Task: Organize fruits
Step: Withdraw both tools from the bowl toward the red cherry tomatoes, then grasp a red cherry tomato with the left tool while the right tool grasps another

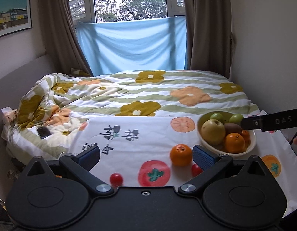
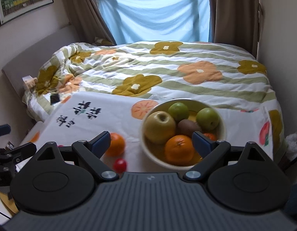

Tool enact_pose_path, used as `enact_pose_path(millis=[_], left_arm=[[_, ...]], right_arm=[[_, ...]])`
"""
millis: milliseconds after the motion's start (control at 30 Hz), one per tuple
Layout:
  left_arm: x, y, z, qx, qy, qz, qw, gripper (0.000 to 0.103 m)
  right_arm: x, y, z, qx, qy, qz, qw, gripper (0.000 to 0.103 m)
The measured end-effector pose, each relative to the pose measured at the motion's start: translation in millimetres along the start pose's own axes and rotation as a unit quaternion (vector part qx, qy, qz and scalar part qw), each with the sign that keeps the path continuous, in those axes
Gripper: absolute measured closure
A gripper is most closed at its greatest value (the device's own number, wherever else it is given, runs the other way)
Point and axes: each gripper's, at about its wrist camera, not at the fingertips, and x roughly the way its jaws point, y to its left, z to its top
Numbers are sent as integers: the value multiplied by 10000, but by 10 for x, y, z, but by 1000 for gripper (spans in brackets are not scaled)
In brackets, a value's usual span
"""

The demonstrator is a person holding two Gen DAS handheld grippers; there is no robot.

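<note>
A cream bowl point(image 1: 206, 144) point(image 2: 146, 150) on the printed cloth holds a yellow apple point(image 1: 212, 131) point(image 2: 160, 127), two green fruits point(image 2: 178, 111), a kiwi point(image 2: 188, 128) and oranges point(image 1: 235, 142) point(image 2: 179, 150). A loose orange point(image 1: 181, 155) point(image 2: 117, 144) and two cherry tomatoes point(image 1: 116, 179) point(image 1: 196, 169) lie on the cloth left of the bowl; one tomato point(image 2: 120, 164) shows in the right wrist view. My left gripper point(image 1: 146, 156) is open and empty, the orange just inside its right finger. My right gripper point(image 2: 151, 144) is open and empty over the bowl's near rim.
The white cloth point(image 1: 129, 134) with fruit prints covers a table against a bed with a flowered quilt point(image 1: 148, 96). A phone point(image 1: 43, 132) lies on the quilt at left. The right gripper's arm point(image 1: 273, 122) reaches over the bowl. Curtains and a window are behind.
</note>
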Motion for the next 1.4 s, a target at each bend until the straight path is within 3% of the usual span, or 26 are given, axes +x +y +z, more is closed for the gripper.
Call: enact_pose_path(millis=[267, 667, 1100, 1333, 1400], left_arm=[[45, 373, -187, 96, 17, -71, 9999, 0], [593, 735, -455, 545, 280, -489, 9969, 1], [1317, 853, -672, 799, 963, -879, 9882, 34], [1531, 859, -703, 811, 1168, -1045, 9843, 42], [1569, 850, -709, 864, 1207, -1053, 9833, 54]], right_arm=[[22, 355, -320, 67, 33, -284, 9996, 0], [375, 762, -750, 153, 130, -424, 9989, 0], [863, 1004, -936, -49, 200, -588, 9981, 0], [1073, 1057, -918, -377, 231, -710, 9965, 3], [1112, 1050, -912, -432, 252, -716, 9962, 4]])
